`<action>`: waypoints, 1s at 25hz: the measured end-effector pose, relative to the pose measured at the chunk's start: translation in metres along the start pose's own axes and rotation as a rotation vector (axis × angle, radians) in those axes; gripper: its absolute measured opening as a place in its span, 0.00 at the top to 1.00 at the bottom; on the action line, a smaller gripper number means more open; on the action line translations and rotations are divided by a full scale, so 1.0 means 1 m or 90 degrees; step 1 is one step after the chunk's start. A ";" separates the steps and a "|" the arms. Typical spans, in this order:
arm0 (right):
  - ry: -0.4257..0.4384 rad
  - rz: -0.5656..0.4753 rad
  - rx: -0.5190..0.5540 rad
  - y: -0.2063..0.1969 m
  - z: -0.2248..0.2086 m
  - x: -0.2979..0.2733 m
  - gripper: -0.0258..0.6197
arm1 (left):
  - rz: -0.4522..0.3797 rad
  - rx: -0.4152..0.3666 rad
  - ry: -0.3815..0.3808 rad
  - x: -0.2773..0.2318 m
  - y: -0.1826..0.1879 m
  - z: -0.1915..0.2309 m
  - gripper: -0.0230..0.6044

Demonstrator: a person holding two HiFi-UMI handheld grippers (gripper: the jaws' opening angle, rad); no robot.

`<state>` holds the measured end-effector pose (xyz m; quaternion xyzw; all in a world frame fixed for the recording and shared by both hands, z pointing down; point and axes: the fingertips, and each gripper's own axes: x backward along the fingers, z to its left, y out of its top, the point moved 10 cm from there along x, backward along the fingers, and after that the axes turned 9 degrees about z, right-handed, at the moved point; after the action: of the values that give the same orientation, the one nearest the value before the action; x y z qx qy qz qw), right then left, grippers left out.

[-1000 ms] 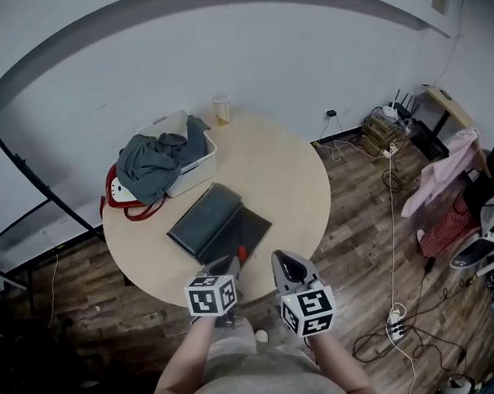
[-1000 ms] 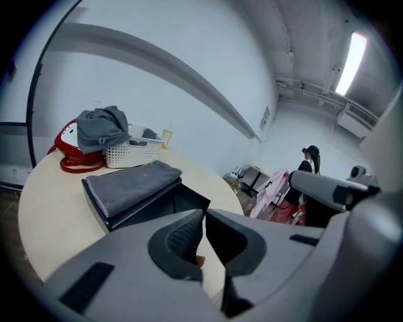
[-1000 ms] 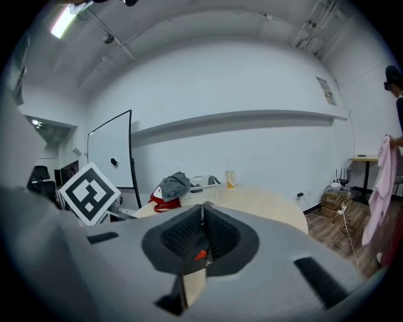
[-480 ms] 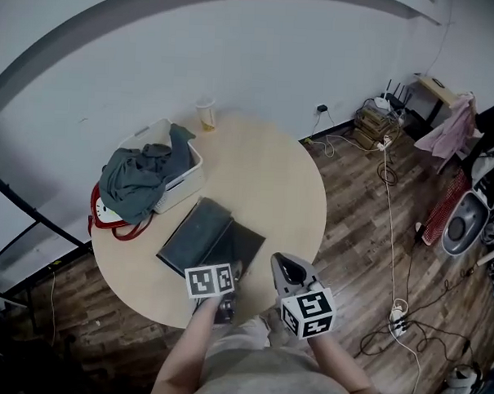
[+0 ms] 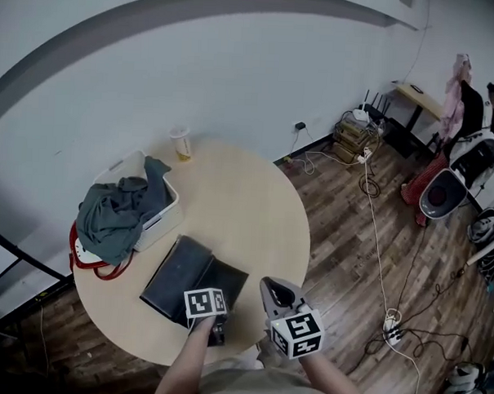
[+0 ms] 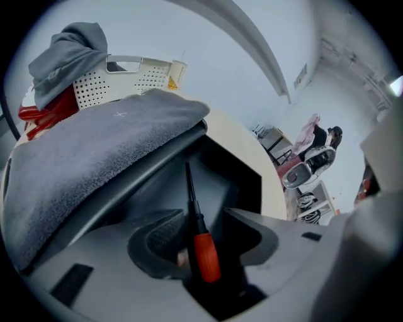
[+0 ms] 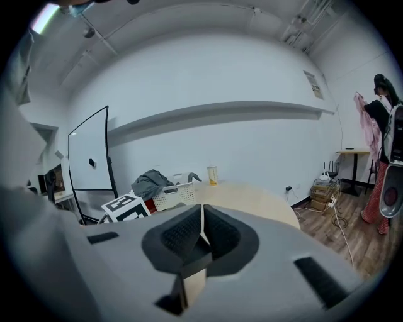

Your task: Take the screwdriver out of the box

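A black box (image 5: 178, 280) lies open near the front edge of the round table (image 5: 246, 208), its grey felt-lined lid (image 6: 94, 157) folded out to the left. Inside it lies a screwdriver (image 6: 205, 253) with a red handle and a thin black shaft. My left gripper (image 6: 206, 217) points steeply down into the box, jaws opening. The handle sits between them and the right pad stands apart from it. In the head view the left gripper (image 5: 209, 305) covers the screwdriver. My right gripper (image 5: 274, 291) hovers beside the box at the table's edge, shut on nothing.
A white basket (image 5: 160, 217) heaped with grey clothes stands at the table's left, a red bag (image 5: 85, 254) beside it. A paper cup (image 5: 181, 144) stands at the far edge. Cables (image 5: 376, 238) trail over the wooden floor to the right.
My left gripper has dropped and tipped down over the open box, its jaws spreading; the red handle once visible ahead of it is now under it. The right gripper shifted slightly.
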<state>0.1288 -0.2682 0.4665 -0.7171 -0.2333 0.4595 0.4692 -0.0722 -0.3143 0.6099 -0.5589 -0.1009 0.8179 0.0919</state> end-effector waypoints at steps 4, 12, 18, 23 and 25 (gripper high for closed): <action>-0.012 0.000 -0.006 0.001 -0.010 -0.003 0.96 | 0.000 -0.014 0.039 -0.010 0.001 -0.004 0.68; -0.022 0.004 -0.023 -0.003 -0.020 -0.004 0.96 | -0.071 -0.084 0.158 -0.009 0.000 -0.009 0.76; -0.024 0.011 -0.023 -0.007 -0.020 -0.002 0.96 | -0.068 -0.056 0.131 -0.013 -0.001 -0.011 0.82; -0.025 0.006 -0.019 -0.005 -0.021 0.005 0.96 | -0.074 -0.069 0.131 -0.013 0.002 -0.013 0.85; -0.029 0.000 -0.019 -0.003 -0.023 0.009 0.96 | -0.091 -0.076 0.127 -0.010 0.006 -0.014 0.85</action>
<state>0.1533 -0.2703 0.4682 -0.7134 -0.2504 0.4723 0.4532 -0.0555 -0.3214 0.6119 -0.6335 -0.1791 0.7421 0.1262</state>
